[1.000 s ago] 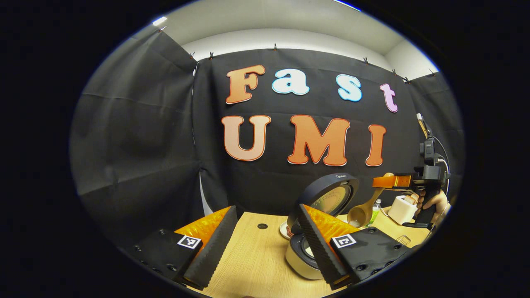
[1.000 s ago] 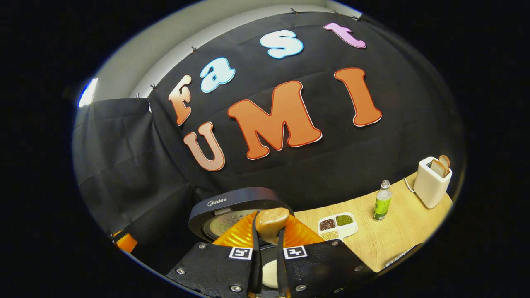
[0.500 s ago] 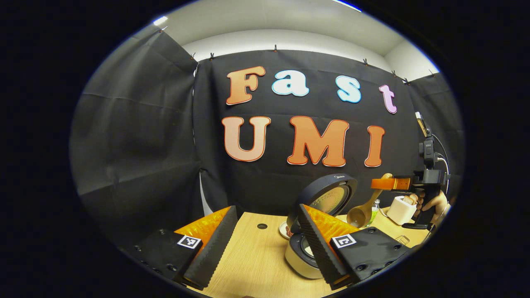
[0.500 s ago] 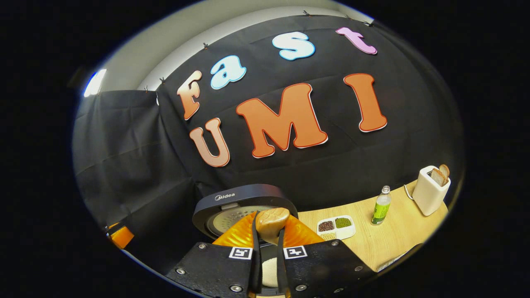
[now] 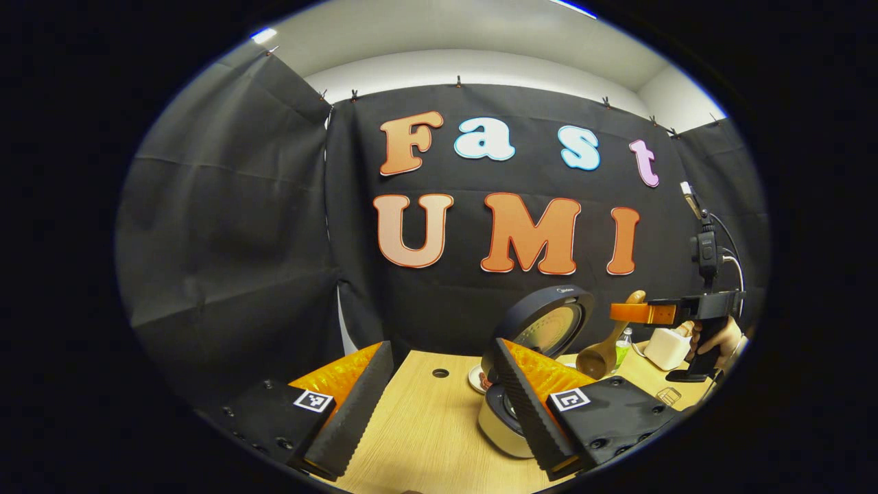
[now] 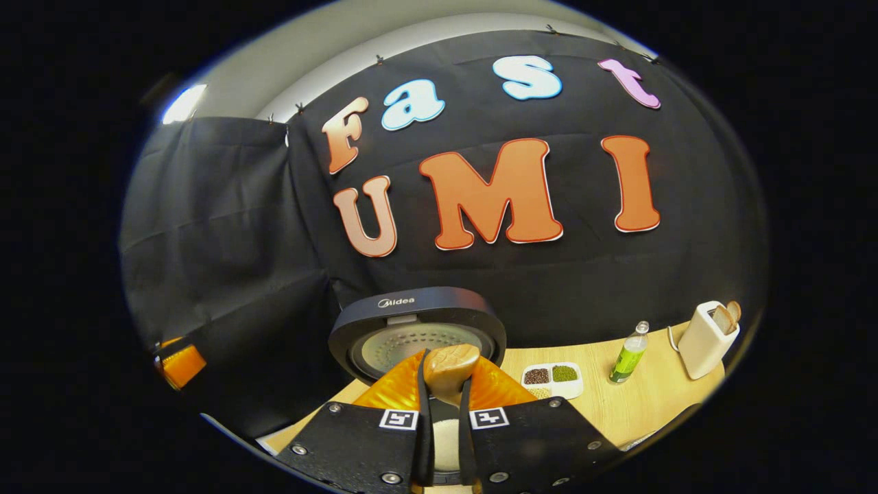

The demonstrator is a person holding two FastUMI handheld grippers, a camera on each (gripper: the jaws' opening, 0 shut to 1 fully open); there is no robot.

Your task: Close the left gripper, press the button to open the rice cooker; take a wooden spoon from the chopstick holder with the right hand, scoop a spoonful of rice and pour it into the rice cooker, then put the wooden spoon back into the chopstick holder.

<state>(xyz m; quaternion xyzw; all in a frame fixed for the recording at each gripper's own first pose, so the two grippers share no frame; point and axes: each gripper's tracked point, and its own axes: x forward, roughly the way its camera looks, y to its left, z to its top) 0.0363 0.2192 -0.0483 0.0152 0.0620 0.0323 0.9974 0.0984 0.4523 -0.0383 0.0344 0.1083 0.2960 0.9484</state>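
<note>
My left gripper (image 5: 442,348) stands open low over the wooden table (image 5: 418,439), with nothing between its fingers. The rice cooker (image 5: 499,424) sits behind its right finger, its round dark lid (image 5: 547,321) raised. In the right gripper view the lid (image 6: 417,328) faces me, and white rice (image 6: 446,439) shows in the pot below my fingers. My right gripper (image 6: 447,355) is shut on the wooden spoon's handle (image 6: 451,367). From the left gripper view, the right gripper (image 5: 643,313) hangs right of the lid, held by a hand (image 5: 713,339), and the spoon's bowl (image 5: 595,358) points down.
A white divided tray (image 6: 552,379) of beans, a green bottle (image 6: 627,357) and a white toaster (image 6: 706,336) with bread stand along the table to the right of the cooker. The table has a small round hole (image 5: 440,373) near its back edge. The left gripper (image 6: 180,360) shows at the far left.
The right gripper has rolled level and sunk slightly, carrying the spoon's bowl lower beside the cooker's lid. The left gripper has drifted only a little and stays open.
</note>
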